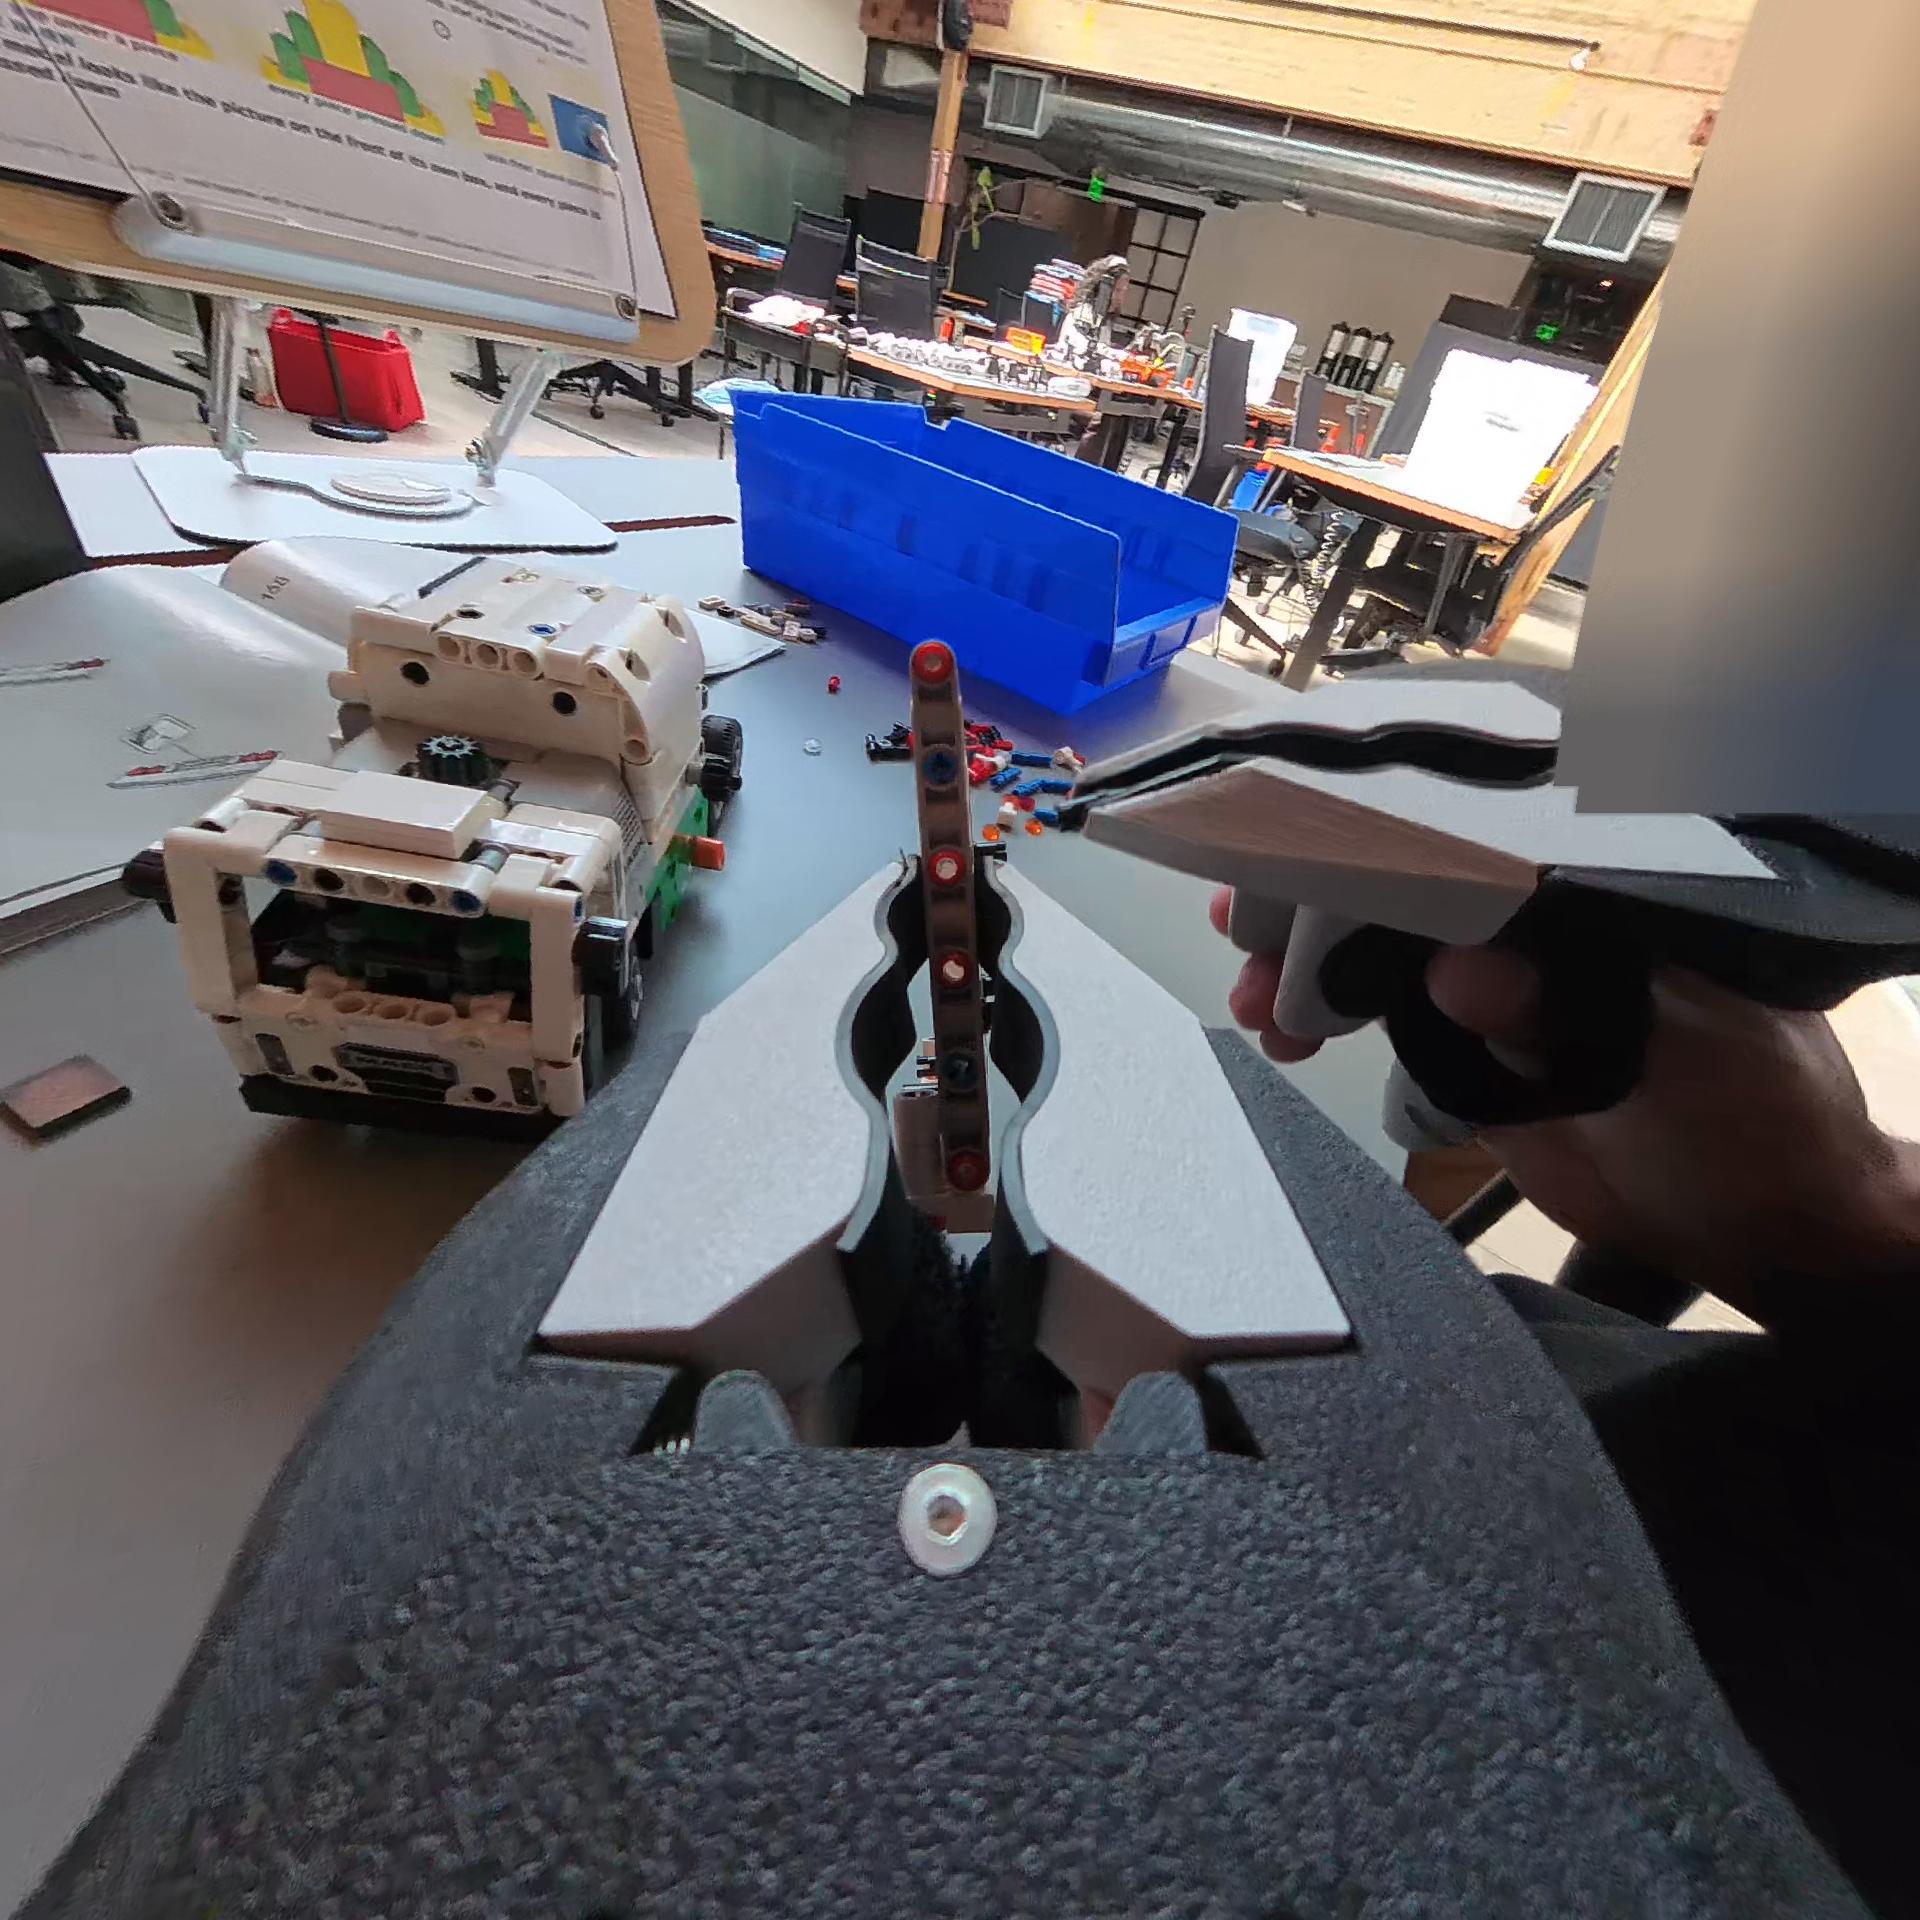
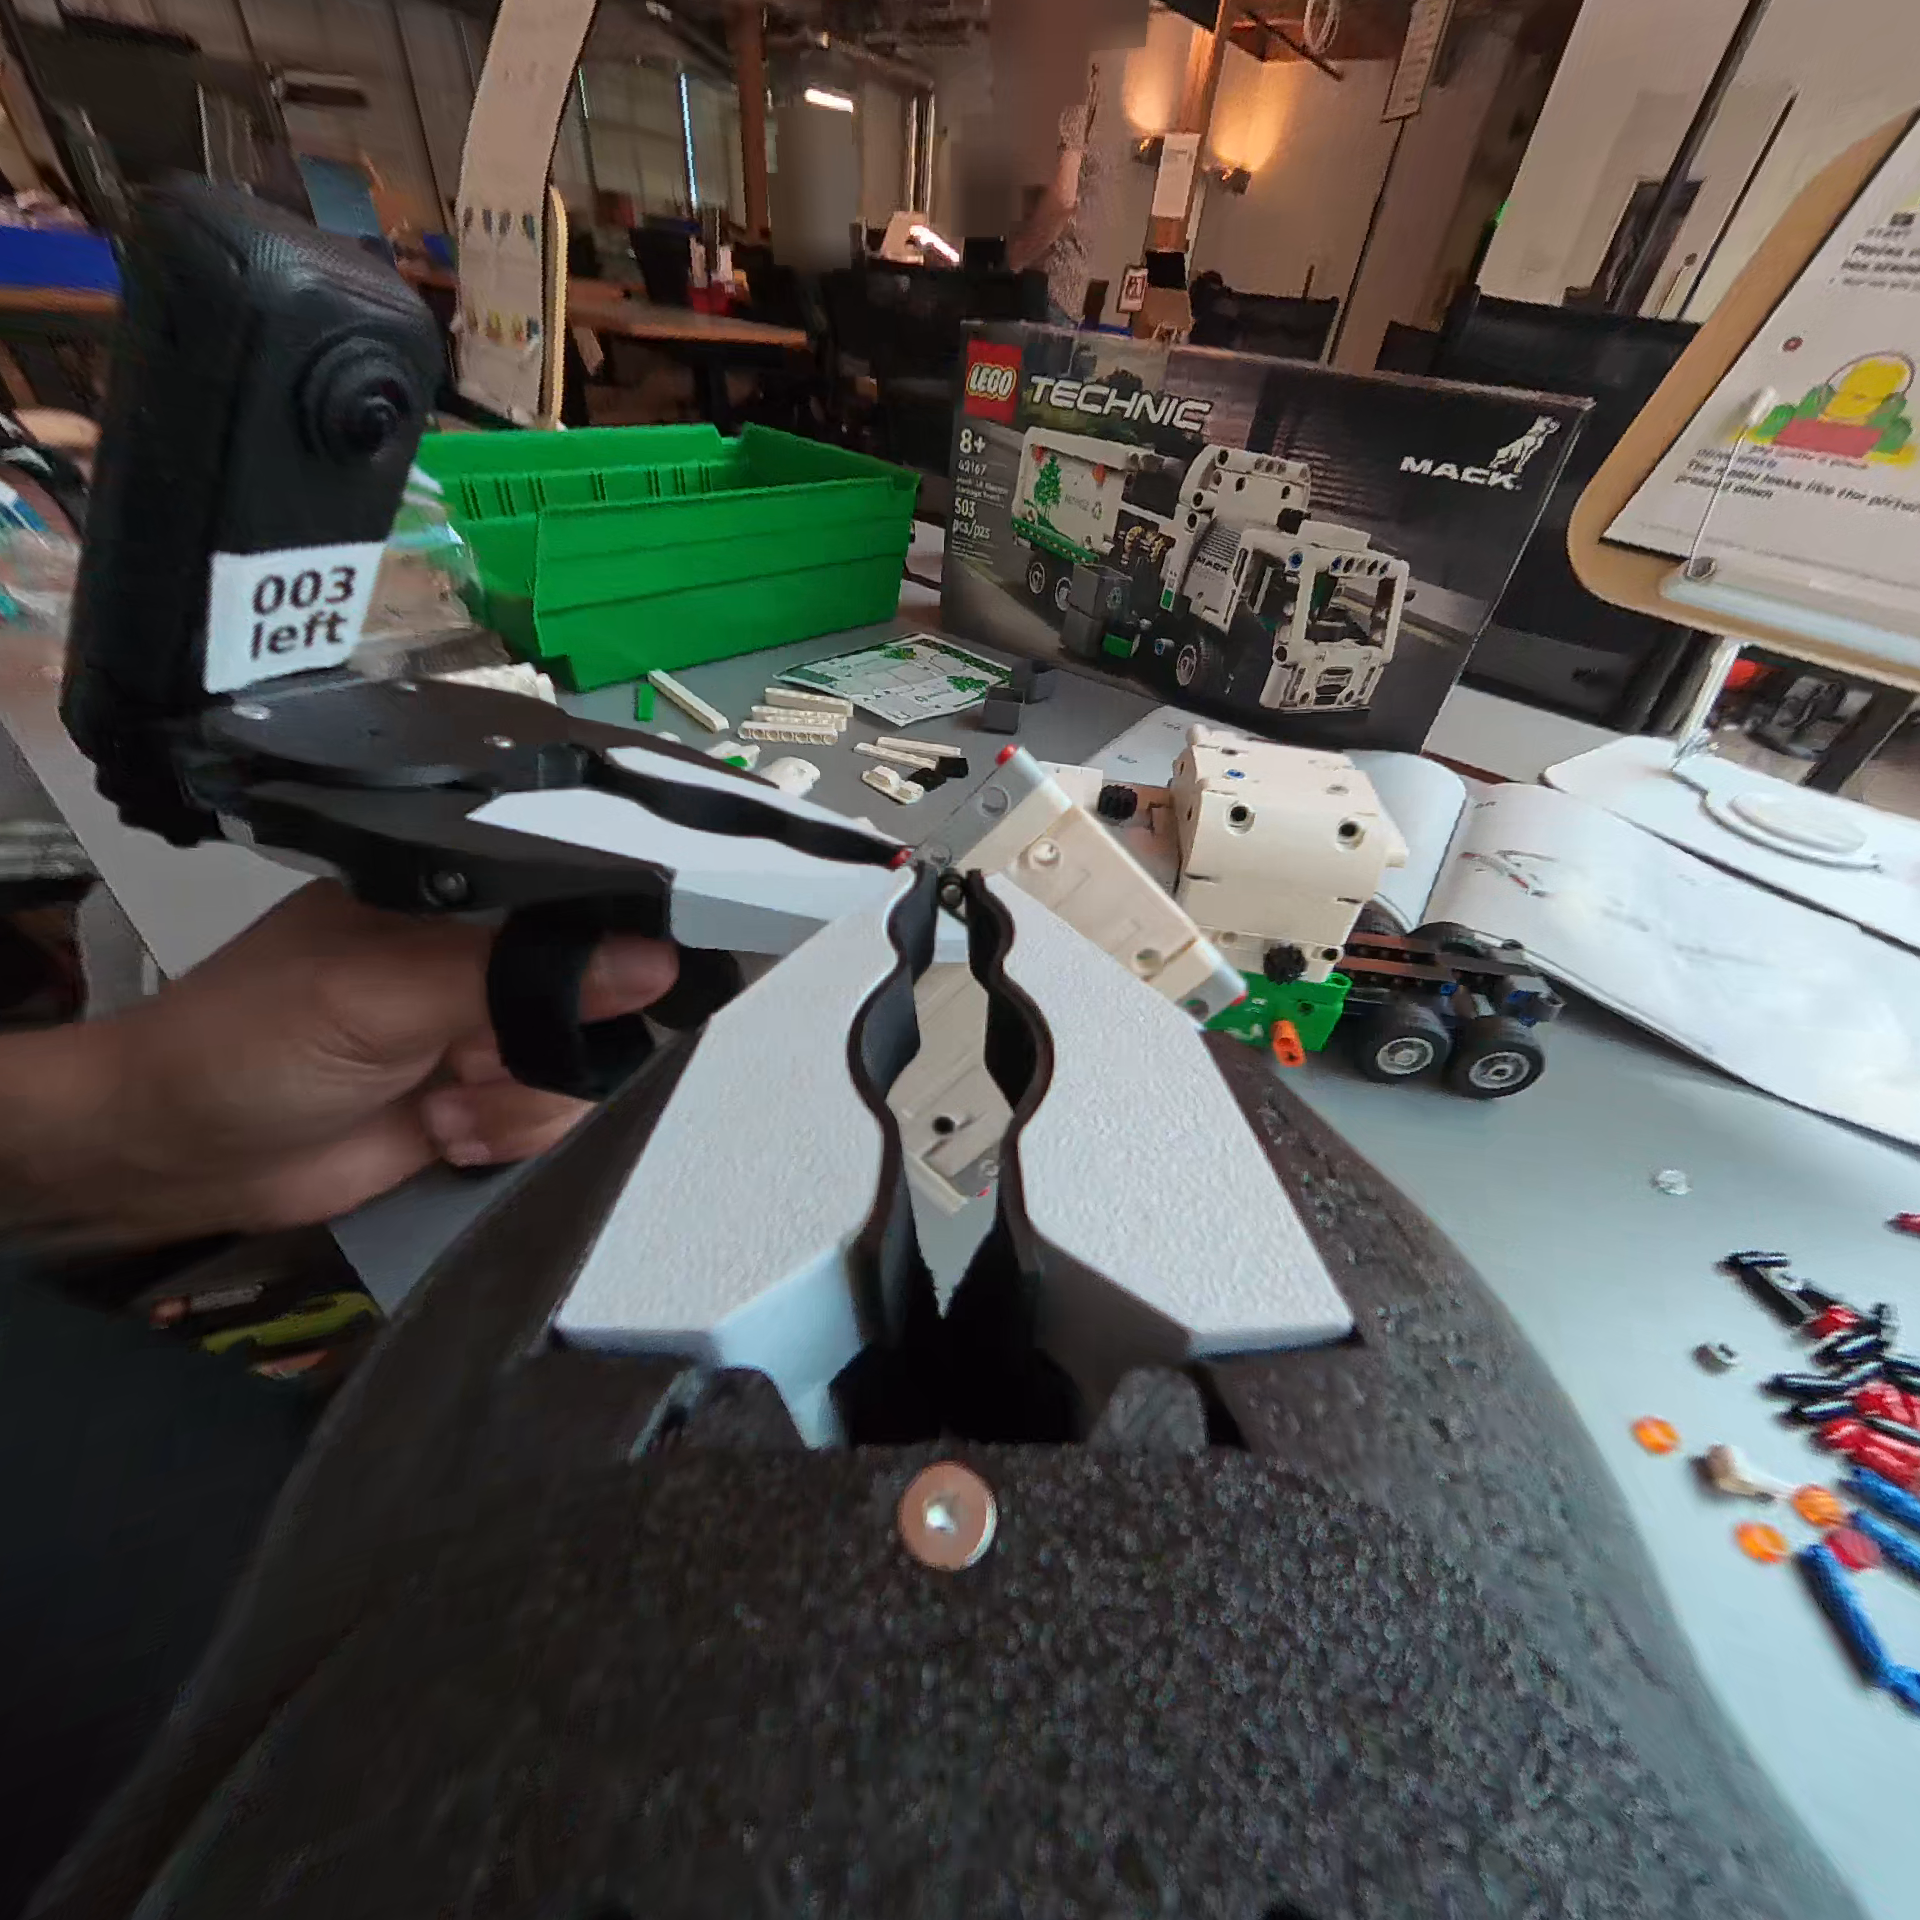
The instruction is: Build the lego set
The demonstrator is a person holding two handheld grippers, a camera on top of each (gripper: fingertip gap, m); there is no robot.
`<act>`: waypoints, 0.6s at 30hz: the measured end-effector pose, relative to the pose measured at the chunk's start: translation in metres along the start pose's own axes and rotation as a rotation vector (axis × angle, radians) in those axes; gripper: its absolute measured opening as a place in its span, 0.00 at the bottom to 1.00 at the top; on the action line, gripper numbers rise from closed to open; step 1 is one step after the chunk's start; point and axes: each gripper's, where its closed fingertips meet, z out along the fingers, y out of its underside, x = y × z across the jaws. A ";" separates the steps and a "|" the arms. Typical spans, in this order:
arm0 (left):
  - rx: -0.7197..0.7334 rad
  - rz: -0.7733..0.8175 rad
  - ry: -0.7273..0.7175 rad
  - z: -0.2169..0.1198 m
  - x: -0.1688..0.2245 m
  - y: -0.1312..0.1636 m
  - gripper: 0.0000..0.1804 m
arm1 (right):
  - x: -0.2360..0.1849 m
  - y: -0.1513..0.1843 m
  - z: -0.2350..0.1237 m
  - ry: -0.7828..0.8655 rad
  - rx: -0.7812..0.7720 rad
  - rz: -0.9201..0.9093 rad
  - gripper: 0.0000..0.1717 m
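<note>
My left gripper [image 1: 948,873] is shut on a flat white panel assembly edged by a grey beam [image 1: 943,831] that carries red and blue pins. It holds the piece upright above the dark table. In the right wrist view this gripper [image 2: 894,857] comes in from the left with the white panel [image 2: 1081,883] sticking out of its tips. My right gripper [image 2: 948,883] is shut on a small black pin [image 2: 948,891], right at the panel's lower edge by the left gripper's tips. It also shows in the left wrist view [image 1: 1075,810]. A half-built white truck model [image 1: 436,852] stands to the left.
A blue bin [image 1: 987,540] lies behind a scatter of small red, blue and black pieces [image 1: 997,769]. A green bin [image 2: 665,540], the set's box [image 2: 1247,540], white beams [image 2: 800,717] and an open booklet [image 2: 1662,914] lie on the table. A clipboard stand [image 1: 312,156] rises at the back. The tips of both grippers are at nearly the same place.
</note>
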 end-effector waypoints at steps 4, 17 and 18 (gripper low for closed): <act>0.011 0.024 -0.057 0.000 -0.003 -0.001 0.04 | 0.002 0.000 0.002 0.003 0.051 0.130 0.02; 0.014 0.147 -0.157 0.006 -0.001 -0.001 0.04 | 0.003 0.002 0.010 -0.023 0.102 0.310 0.02; 0.014 0.154 -0.162 0.006 0.000 -0.001 0.03 | 0.004 0.003 0.010 -0.020 0.106 0.315 0.02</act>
